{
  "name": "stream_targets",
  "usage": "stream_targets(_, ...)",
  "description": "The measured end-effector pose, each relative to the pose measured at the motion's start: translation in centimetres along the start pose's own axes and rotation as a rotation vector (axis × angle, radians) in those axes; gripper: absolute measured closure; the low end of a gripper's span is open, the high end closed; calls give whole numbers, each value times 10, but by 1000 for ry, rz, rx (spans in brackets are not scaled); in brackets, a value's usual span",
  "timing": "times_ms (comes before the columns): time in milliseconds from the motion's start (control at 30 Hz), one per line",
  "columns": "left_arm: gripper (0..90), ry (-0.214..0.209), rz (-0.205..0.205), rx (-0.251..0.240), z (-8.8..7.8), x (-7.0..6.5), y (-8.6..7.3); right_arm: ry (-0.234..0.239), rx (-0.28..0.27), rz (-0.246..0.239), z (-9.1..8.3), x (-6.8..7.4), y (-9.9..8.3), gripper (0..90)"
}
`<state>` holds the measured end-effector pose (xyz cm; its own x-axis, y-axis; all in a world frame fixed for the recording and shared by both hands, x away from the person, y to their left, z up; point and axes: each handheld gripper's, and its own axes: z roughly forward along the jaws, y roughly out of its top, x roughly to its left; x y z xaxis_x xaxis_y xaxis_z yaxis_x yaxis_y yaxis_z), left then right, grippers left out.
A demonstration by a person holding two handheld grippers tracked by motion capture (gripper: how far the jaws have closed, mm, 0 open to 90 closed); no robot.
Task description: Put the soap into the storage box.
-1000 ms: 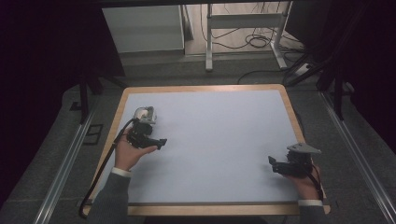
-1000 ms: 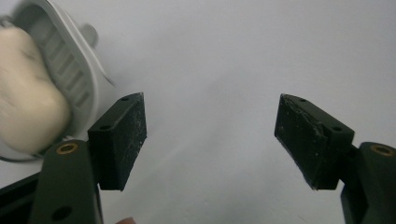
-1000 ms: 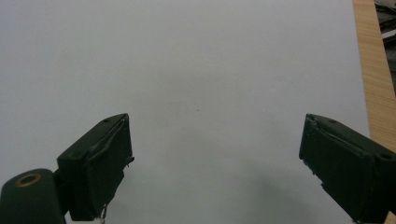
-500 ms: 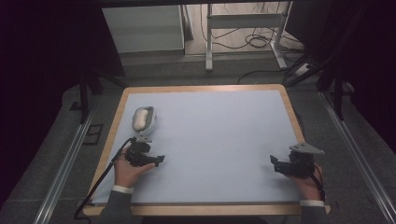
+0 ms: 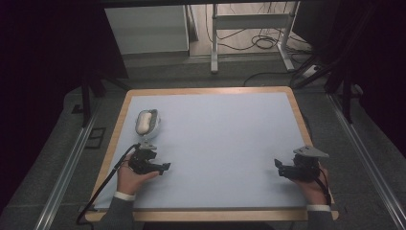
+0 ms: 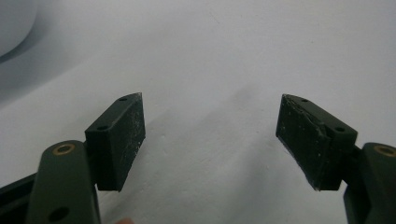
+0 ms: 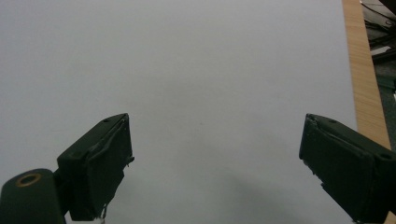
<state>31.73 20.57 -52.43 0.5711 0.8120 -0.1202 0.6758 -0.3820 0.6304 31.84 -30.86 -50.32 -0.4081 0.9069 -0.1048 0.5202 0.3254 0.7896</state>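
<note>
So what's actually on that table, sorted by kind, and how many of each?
Handheld grippers: 2, the left gripper and the right gripper, both with jaws open.
Computer mouse: 1, the white and grey mouse near the table's left edge.
Total: 3

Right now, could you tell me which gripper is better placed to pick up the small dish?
Probably the left gripper: it sits open just in front of the small dish near the table's left edge, while the right gripper, also open, is far across the mat.
</note>
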Motion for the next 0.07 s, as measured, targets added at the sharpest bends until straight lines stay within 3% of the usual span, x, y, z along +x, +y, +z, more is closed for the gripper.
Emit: stream_targets(67,244,-3,5,-1,0,0,0,4,0,-13,2,3,2,93)
